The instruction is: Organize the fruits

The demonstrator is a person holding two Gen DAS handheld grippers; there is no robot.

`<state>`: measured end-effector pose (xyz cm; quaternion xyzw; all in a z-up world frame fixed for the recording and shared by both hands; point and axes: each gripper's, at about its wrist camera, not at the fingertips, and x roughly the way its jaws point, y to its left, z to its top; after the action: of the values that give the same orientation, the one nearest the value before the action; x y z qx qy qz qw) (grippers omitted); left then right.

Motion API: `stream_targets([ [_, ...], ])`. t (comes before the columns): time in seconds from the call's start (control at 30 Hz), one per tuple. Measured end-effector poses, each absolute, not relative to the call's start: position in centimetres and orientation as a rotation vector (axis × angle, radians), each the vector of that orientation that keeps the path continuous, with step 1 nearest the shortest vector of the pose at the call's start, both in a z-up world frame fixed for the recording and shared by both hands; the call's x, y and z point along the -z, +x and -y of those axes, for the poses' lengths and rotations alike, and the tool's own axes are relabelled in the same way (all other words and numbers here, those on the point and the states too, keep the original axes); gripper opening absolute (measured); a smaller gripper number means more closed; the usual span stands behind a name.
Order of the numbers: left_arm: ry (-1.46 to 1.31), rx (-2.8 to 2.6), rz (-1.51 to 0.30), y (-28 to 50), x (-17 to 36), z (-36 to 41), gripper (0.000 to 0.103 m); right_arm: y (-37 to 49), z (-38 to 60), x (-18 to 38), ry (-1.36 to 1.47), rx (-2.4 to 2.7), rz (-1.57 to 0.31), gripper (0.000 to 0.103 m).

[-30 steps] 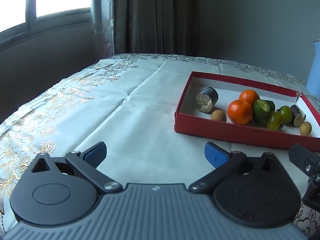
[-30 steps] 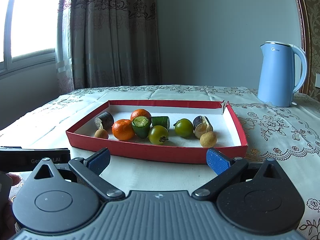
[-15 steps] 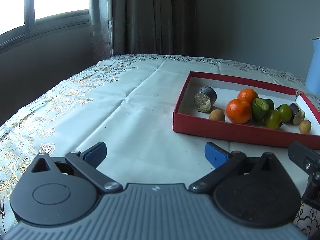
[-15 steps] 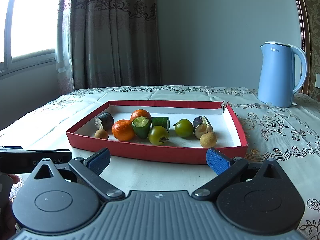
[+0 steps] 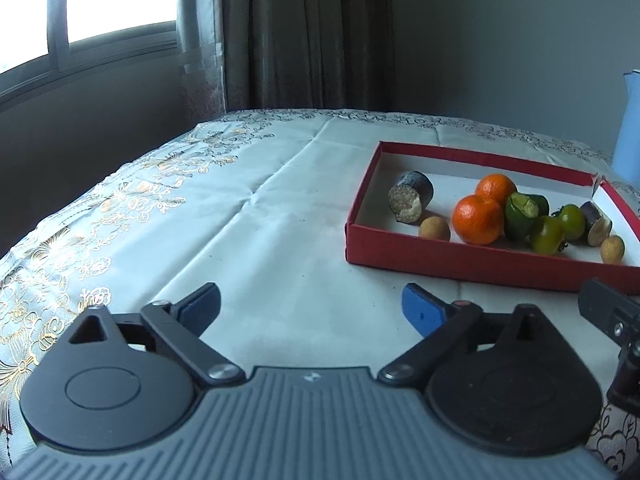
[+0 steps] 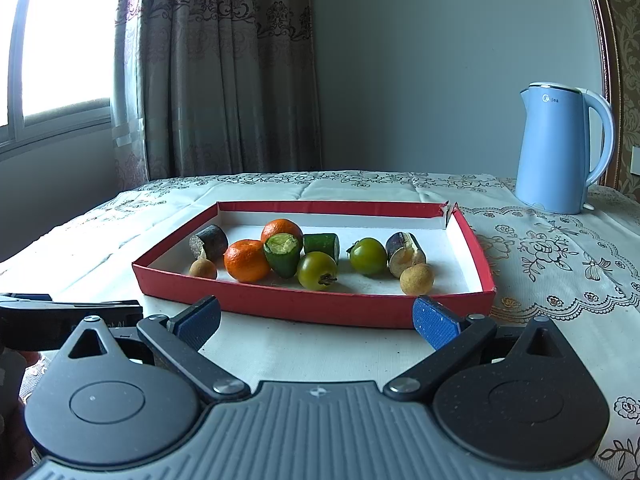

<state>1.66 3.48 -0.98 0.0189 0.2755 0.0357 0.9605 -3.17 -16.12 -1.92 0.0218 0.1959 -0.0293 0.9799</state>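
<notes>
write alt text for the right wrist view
A red tray on a white tablecloth holds two oranges, two green tomatoes, cut green and dark pieces and two small brown fruits. The open right gripper sits before it, empty; a blue kettle stands far right.

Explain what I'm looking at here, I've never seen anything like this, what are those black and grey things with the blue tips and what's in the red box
There is no robot here. A person holds two hand-held grippers, each with a camera looking forward along its two blue-padded fingers. One picture comes from the left gripper, the other from the right gripper. Both are open and hold nothing.

They sit low over a table with an embroidered tablecloth. On it stands a shallow red box holding two oranges, two green tomatoes, two green cut pieces, two dark cut pieces and two small tan round fruits. A blue kettle stands behind to the right. The dark part at the left edge of the right view is the other gripper.
</notes>
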Motion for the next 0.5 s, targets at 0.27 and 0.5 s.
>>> stream_targets([
  [0.27,0.028,-0.073,-0.565,1.76,0.96,-3.60,0.103,-3.18,16.16,1.93,0.045,0.059,-0.393,0.103],
  [0.5,-0.004,-0.043,-0.552,1.56,0.71,-3.94,0.103,-3.19,16.17,1.92,0.046,0.059,-0.392,0.103],
])
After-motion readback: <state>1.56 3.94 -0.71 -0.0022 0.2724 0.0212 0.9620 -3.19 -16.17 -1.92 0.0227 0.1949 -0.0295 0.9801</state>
